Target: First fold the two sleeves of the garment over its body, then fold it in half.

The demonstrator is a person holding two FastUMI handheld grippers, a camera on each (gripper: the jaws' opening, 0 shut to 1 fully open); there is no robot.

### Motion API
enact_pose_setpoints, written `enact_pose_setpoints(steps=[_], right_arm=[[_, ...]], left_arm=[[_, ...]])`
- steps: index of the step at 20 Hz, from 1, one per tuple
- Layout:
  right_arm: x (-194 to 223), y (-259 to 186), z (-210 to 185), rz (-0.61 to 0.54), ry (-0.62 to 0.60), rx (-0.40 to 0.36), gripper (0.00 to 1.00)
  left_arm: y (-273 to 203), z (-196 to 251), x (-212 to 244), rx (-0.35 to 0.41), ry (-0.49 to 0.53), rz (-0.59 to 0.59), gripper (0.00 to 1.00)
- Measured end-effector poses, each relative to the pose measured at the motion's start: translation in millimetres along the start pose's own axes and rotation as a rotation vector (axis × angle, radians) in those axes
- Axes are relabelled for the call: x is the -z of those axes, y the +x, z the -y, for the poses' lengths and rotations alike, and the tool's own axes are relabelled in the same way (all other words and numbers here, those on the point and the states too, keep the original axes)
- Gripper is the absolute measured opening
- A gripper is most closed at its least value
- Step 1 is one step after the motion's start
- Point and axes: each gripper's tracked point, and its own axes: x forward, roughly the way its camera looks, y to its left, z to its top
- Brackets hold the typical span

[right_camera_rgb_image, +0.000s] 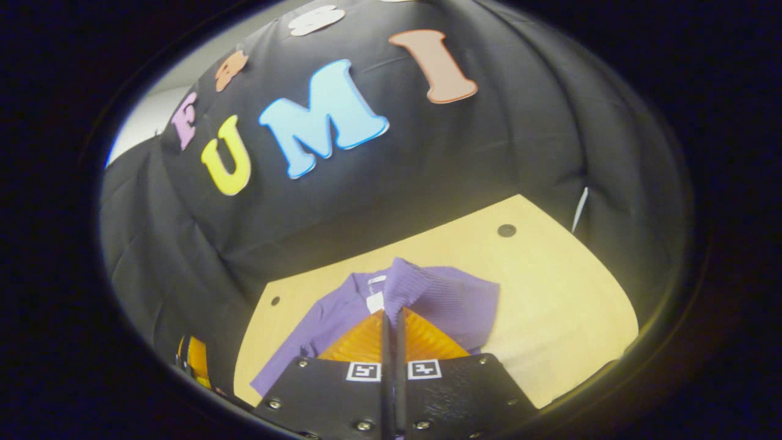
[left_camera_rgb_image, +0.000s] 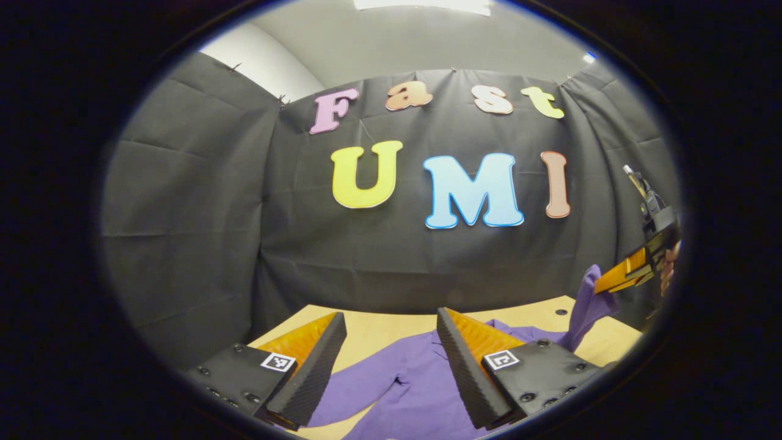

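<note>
A purple garment lies spread on the wooden table. My left gripper hovers open above the garment's body with nothing between its fingers. At the right edge of the left gripper view, my right gripper holds one purple sleeve lifted off the table. In the right gripper view, the right gripper is shut on that sleeve's ribbed cuff, which drapes over its fingertips. Below it lies the garment's body with a white neck label.
The black cloth wall stands close behind the table's far edge. Bare tabletop lies to the right of the garment in the right gripper view, with a small dark round hole near the back.
</note>
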Motion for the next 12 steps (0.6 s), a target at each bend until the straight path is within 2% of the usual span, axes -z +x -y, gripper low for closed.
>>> enact_pose_setpoints(steps=[5,12], right_arm=[[53.4,5.2,-43.3,-0.084,-0.146,-0.093,0.01],[117.4,26.0,-46.0,-0.192,-0.315,-0.069,0.01]], left_arm=[[-2.1,-28.0,3.9,-0.049,-0.024,-0.005,0.94],[1.7,-51.5,24.0,-0.076,-0.024,-0.060,0.94]])
